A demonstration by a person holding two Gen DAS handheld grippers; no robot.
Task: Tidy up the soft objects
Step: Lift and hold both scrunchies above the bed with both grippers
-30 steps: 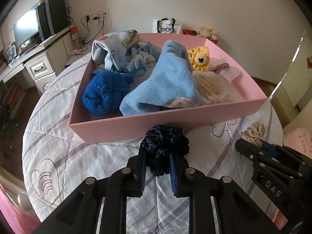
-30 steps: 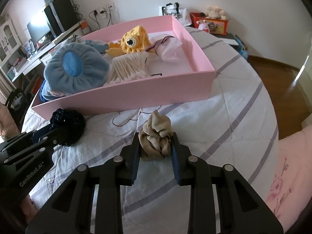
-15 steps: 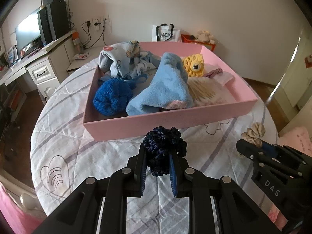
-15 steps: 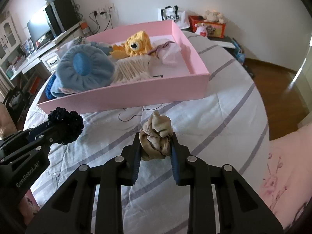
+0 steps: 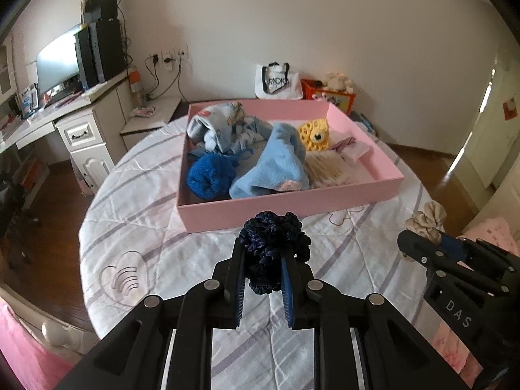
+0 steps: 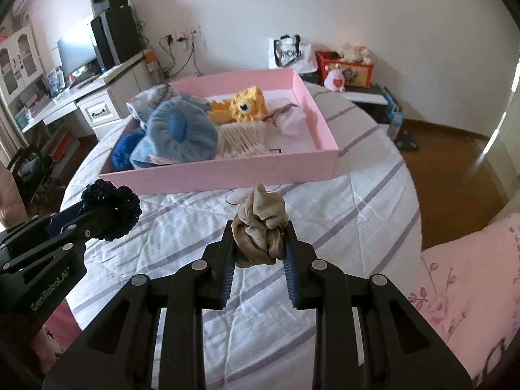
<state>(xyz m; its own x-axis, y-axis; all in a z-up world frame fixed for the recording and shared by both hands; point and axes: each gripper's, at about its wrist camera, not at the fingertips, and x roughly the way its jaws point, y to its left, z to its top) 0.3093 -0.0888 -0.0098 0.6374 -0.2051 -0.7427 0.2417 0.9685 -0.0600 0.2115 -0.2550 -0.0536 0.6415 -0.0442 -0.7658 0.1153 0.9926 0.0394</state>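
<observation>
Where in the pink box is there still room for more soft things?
The pink box is bare in its right near corner, between the cream fringed cloth and the right wall. The left half is crowded with the light blue towel and dark blue ball.

Both wrist views angled down, sharing pink box (image 5: 292, 204).

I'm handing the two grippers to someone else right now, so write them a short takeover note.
Left gripper: shut on the dark navy crocheted scrunchie, held off the quilted bedspread.
Right gripper: shut on the beige satin scrunchie, also held off it.
Pink shallow cardboard box: already holds several soft items.
Left to do: place both scrunchies in the box.
</observation>
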